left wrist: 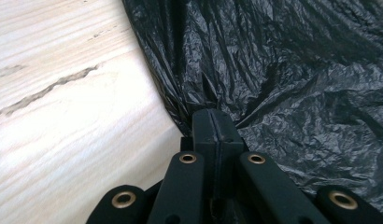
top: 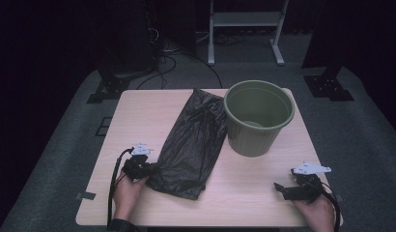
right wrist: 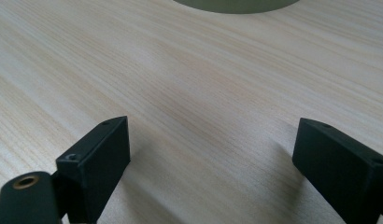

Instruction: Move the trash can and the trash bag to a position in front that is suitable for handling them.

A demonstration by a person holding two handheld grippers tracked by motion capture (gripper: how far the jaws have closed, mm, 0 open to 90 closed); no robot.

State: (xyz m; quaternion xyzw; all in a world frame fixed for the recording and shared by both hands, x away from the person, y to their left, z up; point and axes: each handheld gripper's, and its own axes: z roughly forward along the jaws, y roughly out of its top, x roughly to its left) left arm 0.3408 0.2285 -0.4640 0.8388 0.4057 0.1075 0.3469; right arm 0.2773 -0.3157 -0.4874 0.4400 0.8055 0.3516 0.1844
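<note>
We found the black bin bag point(top: 191, 145) flat at frame centre on the table point(top: 254, 203), left of the green bin point(top: 259, 118). Left gripper point(top: 150, 168) had its jaws pinched on the bag's lower-left edge; right gripper point(top: 283, 189), lower right, stood wide and held nothing. We judged the grasp done; opening the bag and lining the bin remained. The left gripper view showed film puckered at the pads point(left wrist: 216, 130), unclear from above.

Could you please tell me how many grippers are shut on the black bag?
1: the left gripper pinches the bag at its near edge. The right gripper rests open on the table.
</note>
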